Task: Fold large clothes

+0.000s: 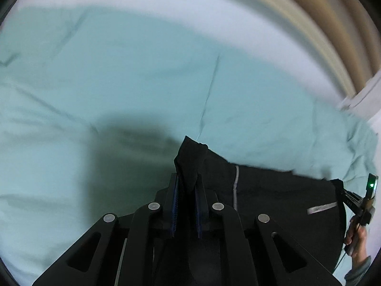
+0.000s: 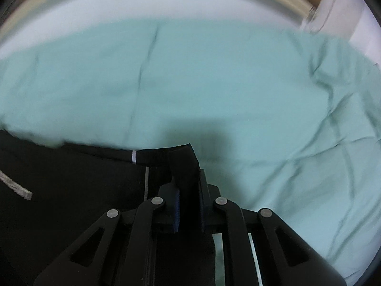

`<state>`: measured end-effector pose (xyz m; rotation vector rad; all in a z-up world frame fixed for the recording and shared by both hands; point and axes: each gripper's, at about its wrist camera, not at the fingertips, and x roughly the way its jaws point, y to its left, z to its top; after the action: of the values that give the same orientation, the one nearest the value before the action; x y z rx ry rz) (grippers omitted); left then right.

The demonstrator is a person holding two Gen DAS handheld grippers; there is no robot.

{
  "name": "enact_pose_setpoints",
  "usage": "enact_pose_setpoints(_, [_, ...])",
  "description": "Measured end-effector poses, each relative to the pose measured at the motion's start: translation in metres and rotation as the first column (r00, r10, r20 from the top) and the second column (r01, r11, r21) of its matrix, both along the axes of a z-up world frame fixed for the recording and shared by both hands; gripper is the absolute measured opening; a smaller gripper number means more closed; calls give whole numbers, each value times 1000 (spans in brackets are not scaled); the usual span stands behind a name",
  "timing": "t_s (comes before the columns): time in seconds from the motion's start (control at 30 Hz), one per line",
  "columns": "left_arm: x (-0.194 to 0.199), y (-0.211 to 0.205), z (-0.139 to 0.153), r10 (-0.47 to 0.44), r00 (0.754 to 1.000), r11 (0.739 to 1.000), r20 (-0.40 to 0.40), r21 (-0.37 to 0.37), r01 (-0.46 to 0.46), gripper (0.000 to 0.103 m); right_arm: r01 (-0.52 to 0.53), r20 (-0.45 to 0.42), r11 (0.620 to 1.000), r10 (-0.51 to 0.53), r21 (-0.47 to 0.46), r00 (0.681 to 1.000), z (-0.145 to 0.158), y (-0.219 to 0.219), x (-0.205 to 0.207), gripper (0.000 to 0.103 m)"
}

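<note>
A black garment [image 1: 273, 195] with thin white stripes hangs stretched between my two grippers above a mint-green bed sheet [image 1: 119, 83]. My left gripper [image 1: 188, 178] is shut on one corner of the garment, which sticks up between the fingers. My right gripper [image 2: 188, 178] is shut on the other corner of the black garment [image 2: 71, 186], which spreads to the left in the right wrist view. The right gripper and the hand holding it show at the right edge of the left wrist view [image 1: 357, 205].
The mint-green sheet [image 2: 238, 83] is wrinkled and fills most of both views. A white surface [image 1: 214, 19] borders it at the back, with beige curtains or wall [image 1: 321, 23] beyond. A white object [image 2: 333, 7] stands at the far right.
</note>
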<state>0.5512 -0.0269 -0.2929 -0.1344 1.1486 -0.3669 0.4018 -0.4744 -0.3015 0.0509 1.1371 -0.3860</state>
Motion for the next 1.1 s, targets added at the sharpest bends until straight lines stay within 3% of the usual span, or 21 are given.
enact_pose_setpoints(0.1, [5, -2, -25, -3, 997, 1000, -78, 15, 4, 13, -11, -77, 1000, 12, 9, 997, -32, 6, 7, 14])
enact_pose_setpoints(0.23, [10, -2, -29, -30, 994, 999, -104, 16, 32, 23, -23, -131, 1000, 22, -4, 991, -36, 12, 15, 20])
enact_pose_setpoints(0.3, [11, 11, -21, -15, 993, 1000, -115, -9, 14, 47, -27, -134, 1000, 27, 3, 991, -30, 11, 14, 28])
enact_pose_setpoints(0.37, [9, 34, -7, 46, 993, 997, -106, -50, -52, 54, -9, -120, 999, 14, 43, 993, -16, 5, 7, 34])
enact_pose_setpoints(0.47, [-7, 62, 24, 119, 991, 986, -57, -111, -125, 54, 36, -58, 992, -29, 123, 998, 14, -4, -18, 49])
enact_pose_setpoints(0.6, [-46, 68, 78, 104, 993, 983, 53, -157, -94, 54, 41, 39, 984, -48, 175, 998, 60, 9, -57, 52])
enact_pose_setpoints(0.7, [-89, 48, 105, 35, 992, 984, 120, -178, -13, 56, 20, 74, 974, -38, 228, 997, 79, 42, -84, 52])
enact_pose_setpoints(0.83, [-146, 0, 114, -99, 982, 977, 163, -170, 127, 56, -63, 124, 949, 25, 310, 992, 86, 94, -108, 52])
enact_pose_setpoints(1.03, [-223, -87, 75, -279, 947, 952, 157, -83, 294, 56, -161, 173, 956, 120, 245, 978, 76, 166, -126, 52])
enact_pose_setpoints(1.1, [-235, -102, 54, -291, 947, 956, 138, 5, 294, 56, -180, 169, 962, 147, 204, 975, 66, 178, -124, 53])
